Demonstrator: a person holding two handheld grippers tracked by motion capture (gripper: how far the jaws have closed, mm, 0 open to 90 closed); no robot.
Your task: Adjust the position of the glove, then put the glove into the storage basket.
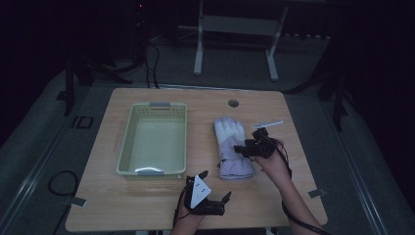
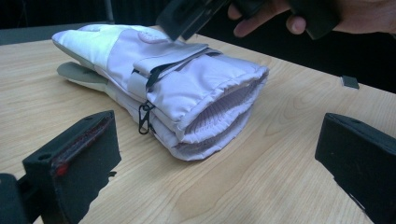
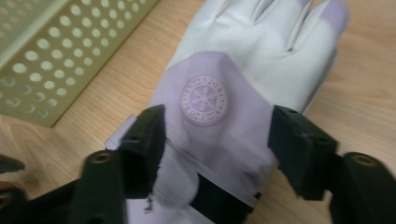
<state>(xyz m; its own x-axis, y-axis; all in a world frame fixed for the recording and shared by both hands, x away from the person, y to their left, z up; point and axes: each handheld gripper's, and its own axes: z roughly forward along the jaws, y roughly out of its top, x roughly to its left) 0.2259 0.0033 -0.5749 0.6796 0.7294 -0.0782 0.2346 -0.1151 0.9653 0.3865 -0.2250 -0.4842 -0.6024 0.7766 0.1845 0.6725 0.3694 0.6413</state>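
Observation:
A lilac and white winter glove (image 1: 230,142) lies flat on the wooden table (image 1: 147,205), fingers pointing away, right of the basket. In the left gripper view it looks like two gloves (image 2: 187,88) stacked, cuff openings facing the camera. My right gripper (image 1: 243,148) hovers over the glove's back from the right. Its jaws stand open on either side of the round snowflake badge (image 3: 204,100), and the pads (image 3: 152,135) do not press on the glove (image 3: 243,84). My left gripper (image 1: 215,184) rests near the table's front edge, jaws wide open and with nothing between them (image 2: 217,154).
A pale green perforated basket (image 1: 127,137) stands empty on the table's left half; its wall (image 3: 56,60) shows close by in the right gripper view. A thin white strip (image 1: 266,124) lies just beyond the right gripper. A round cable hole (image 1: 233,103) sits at the far edge.

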